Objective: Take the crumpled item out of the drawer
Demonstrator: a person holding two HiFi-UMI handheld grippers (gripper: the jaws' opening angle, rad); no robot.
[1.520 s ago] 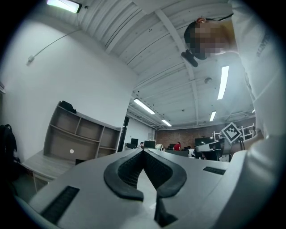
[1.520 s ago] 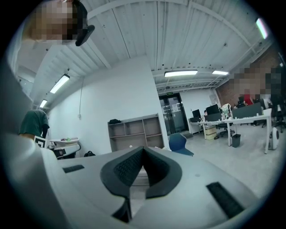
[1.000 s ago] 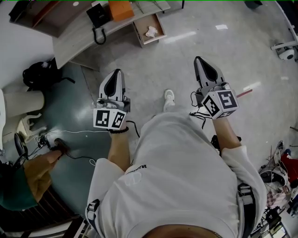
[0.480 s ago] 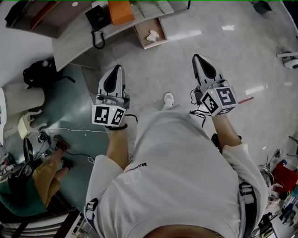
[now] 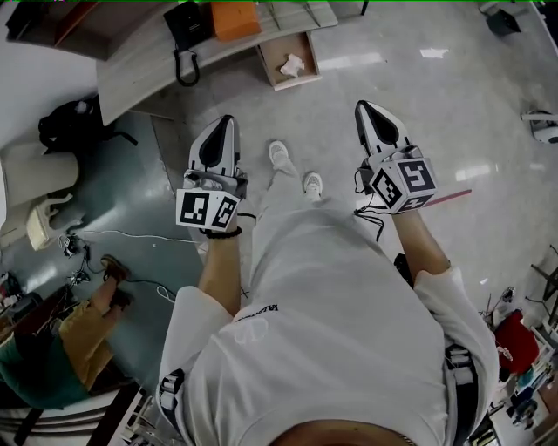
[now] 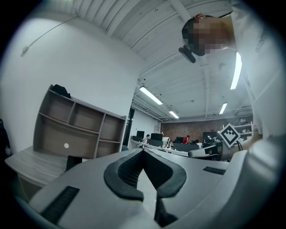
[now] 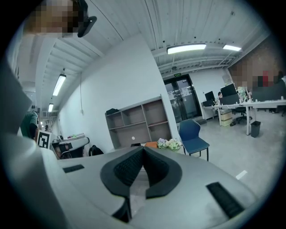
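1. The grey left gripper (image 5: 224,122) has its jaws pressed together, nothing between them.
2. The grey right gripper (image 5: 361,106) is closed and empty too.
3. The crumpled white item (image 5: 292,64) sits in the open wooden drawer (image 5: 266,68), well ahead of both.

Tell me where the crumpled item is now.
In the head view the crumpled item lies inside the open drawer at top centre, near the orange box.

Glossy grey floor (image 5: 410,96), wooden shelf unit (image 6: 76,129), ceiling strip lights (image 7: 186,48)
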